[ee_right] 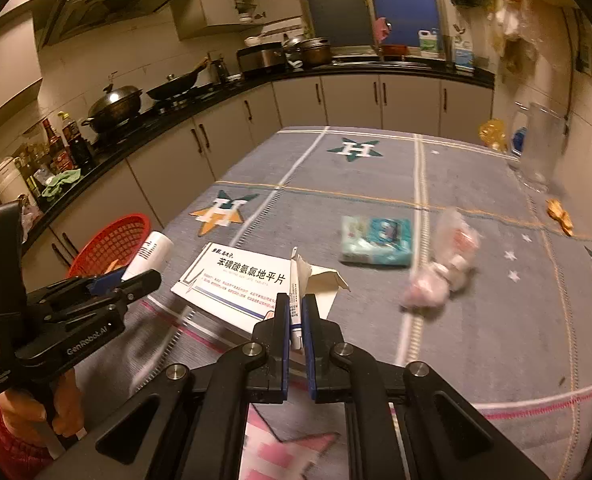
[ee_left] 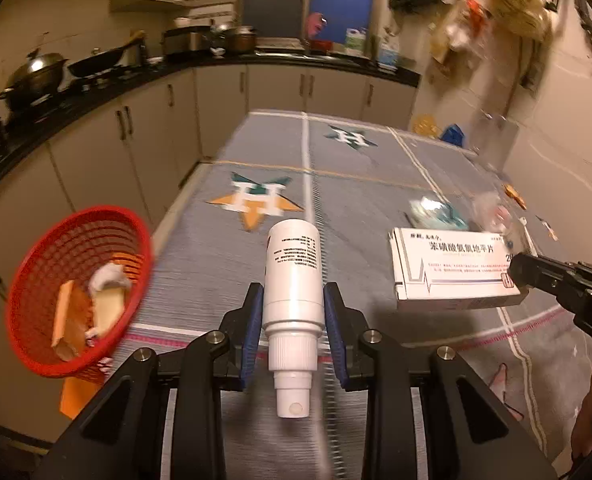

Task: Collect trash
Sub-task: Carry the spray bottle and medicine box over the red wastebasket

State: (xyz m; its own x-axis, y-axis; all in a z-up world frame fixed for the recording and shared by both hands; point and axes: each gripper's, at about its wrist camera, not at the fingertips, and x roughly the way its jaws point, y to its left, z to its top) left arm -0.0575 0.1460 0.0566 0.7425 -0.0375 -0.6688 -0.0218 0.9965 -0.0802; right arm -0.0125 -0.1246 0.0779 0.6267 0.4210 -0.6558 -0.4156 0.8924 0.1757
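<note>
My left gripper [ee_left: 294, 296] is shut on a white spray bottle [ee_left: 294, 276], nozzle end toward the camera, held above the table; the bottle also shows in the right wrist view [ee_right: 152, 254]. My right gripper [ee_right: 296, 304] is shut on the edge of a white medicine box [ee_right: 232, 284], flap open, lifted off the table; the box also shows in the left wrist view [ee_left: 451, 266]. A red mesh basket [ee_left: 78, 292] with paper scraps inside stands off the table's left edge. A teal tissue pack [ee_right: 375, 240] and a crumpled clear wrapper [ee_right: 443, 260] lie on the cloth.
A grey cloth with star logos covers the table [ee_right: 375, 184]. A clear glass jar [ee_right: 539, 148] stands at the far right, with orange scraps [ee_right: 559, 212] near it. Kitchen counters with pots run along the left and back.
</note>
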